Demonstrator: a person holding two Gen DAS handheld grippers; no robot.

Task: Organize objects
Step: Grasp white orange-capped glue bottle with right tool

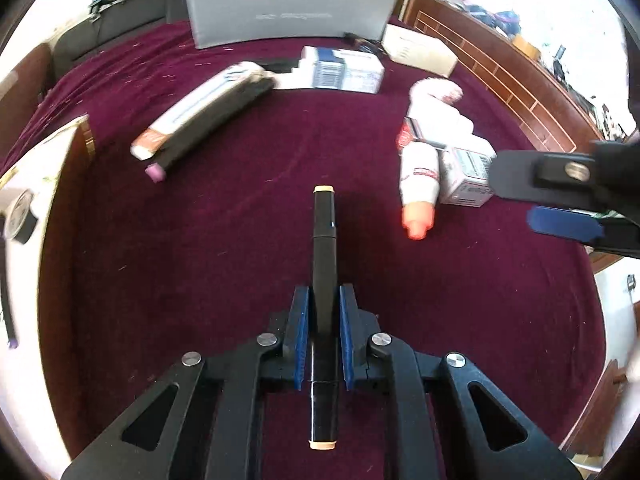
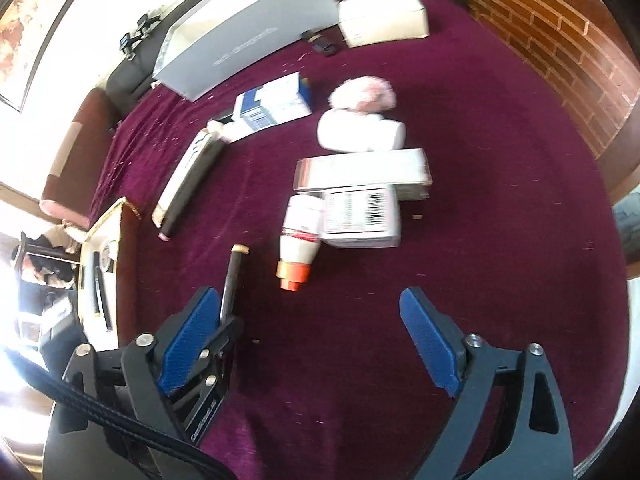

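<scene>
Left tongs [image 1: 324, 300] on slim black cylindrical marker [image 1: 324, 240].

Black marker [image 1: 323, 280] w/ beige end caps, lengthwise between left gripper [image 1: 323, 300] pads, over maroon cloth [image 1: 240, 240]. White bottle [image 2: 300, 236], orange cap, lies beside barcode box [image 2: 360, 216].

a home room: maroon velvet-like cloth [image 2: 460, 300], red brick wall [image 2: 560, 40] far right, dark sofa [image 1: 120, 28] far left.
</scene>
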